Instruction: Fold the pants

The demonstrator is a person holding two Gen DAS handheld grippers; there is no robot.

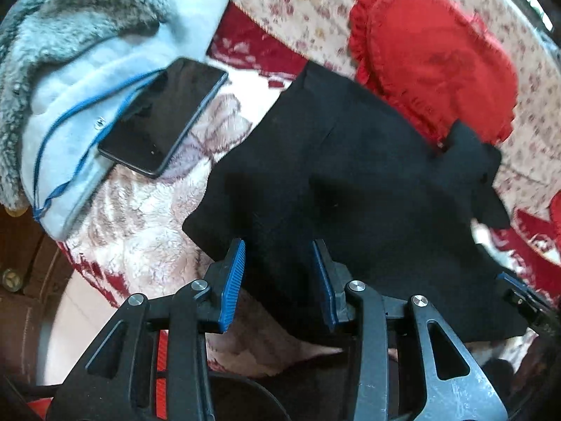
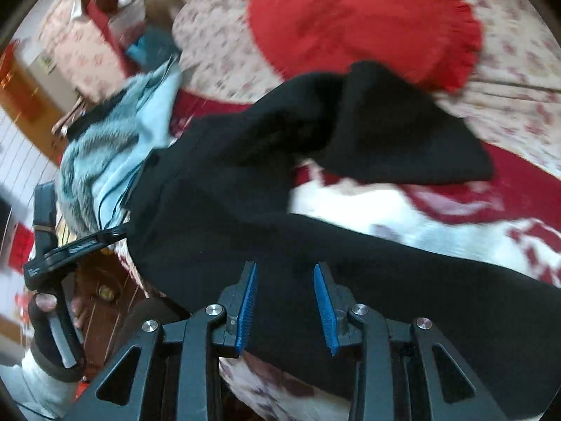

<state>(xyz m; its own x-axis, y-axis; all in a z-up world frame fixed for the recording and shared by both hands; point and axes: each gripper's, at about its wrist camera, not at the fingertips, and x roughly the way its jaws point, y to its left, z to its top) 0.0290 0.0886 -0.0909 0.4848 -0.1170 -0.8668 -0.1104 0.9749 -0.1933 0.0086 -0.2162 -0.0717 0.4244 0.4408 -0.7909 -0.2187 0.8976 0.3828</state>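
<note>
Plush red-and-white blanket (image 1: pixel 140 242) under black pants (image 1: pixel 350 189).

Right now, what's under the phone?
The phone lies on a light blue fleece garment, one corner over the pink-and-white blanket. A blue cord runs beneath it. The rest underneath is hidden.

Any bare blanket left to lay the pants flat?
Bare blanket between phone and pants, and right of the pants. Crowded by the coat and red pillow.
</note>
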